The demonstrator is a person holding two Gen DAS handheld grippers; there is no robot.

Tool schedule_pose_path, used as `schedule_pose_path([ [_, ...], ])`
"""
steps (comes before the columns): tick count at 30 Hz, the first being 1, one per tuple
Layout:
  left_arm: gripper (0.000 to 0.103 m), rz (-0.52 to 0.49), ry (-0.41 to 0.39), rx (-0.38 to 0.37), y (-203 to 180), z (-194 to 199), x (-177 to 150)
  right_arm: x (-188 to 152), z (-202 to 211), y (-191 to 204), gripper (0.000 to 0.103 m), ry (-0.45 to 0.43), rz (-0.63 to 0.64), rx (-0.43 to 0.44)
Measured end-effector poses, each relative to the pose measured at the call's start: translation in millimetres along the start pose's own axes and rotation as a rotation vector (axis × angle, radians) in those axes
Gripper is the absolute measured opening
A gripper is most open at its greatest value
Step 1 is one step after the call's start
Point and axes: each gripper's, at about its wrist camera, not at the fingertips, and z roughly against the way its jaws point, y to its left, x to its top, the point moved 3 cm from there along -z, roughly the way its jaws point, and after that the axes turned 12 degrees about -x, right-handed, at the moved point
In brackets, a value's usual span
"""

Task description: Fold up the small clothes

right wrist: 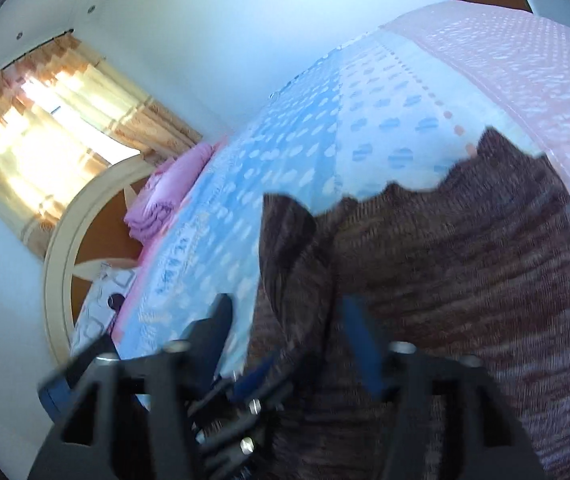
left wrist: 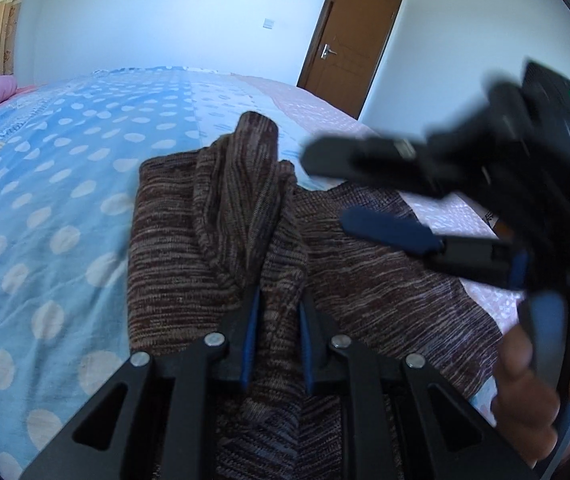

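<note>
Brown knit sweater [left wrist: 189,248] is lying on the bed [left wrist: 45,200], partly bunched, w/ a ridge of fabric pulled up thru the middle. Left gripper [left wrist: 279,312] has its jaws pinching that ridge. Right gripper [left wrist: 327,188] hangs over the right half of the sweater, jaws spread, nothing in them afaict; it's blurry in both views tho.

Risks imo: knit is stretchy + slack, so a one-sided pull prob drags the whole thing across the bedspread instead of folding it. Also the pinch might've caught more than one layer, so the fold comes out lumpy. And the 2 grippers are pretty near each other, could bump.
</note>
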Motion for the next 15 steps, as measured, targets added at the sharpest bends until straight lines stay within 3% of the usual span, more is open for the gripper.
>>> schedule_pose_path([
  [3, 0.02, -0.001, -0.001, 0.003, -0.8, 0.3, -0.4, 11.7, -11.6, 13.7, 0.061, 0.022, 0.038, 0.018],
  [7, 0.022, 0.004, 0.001, -0.001, -0.2, 0.3, -0.1, 14.9, -41.8, 28.9, 0.061, 0.09, 0.145, -0.033],
  [8, 0.022, 0.006, 0.003, -0.003, 0.2, 1.0, 0.4, 13.6, -50.6, 29.8, 0.048, 0.114, 0.162, -0.037],
  [9, 0.022, 0.009, 0.008, -0.005, 0.3, 2.2, 0.6, 12.9, -55.5, 28.1, 0.017, 0.125, 0.17, -0.048],
  [12, 0.025, 0.003, 0.025, -0.025, -3.1, 12.6, 0.6, 13.1, -60.0, 17.4, 0.013, 0.134, 0.148, -0.074],
  [14, 0.038, 0.001, 0.025, -0.061, -4.7, 26.1, -1.9, 13.4, -54.0, 7.3, 0.012, 0.111, 0.123, -0.099],
  [15, 0.049, -0.002, 0.017, -0.067, -6.0, 34.6, -4.5, 13.1, -50.6, 2.1, 0.011, 0.101, 0.12, -0.116],
])
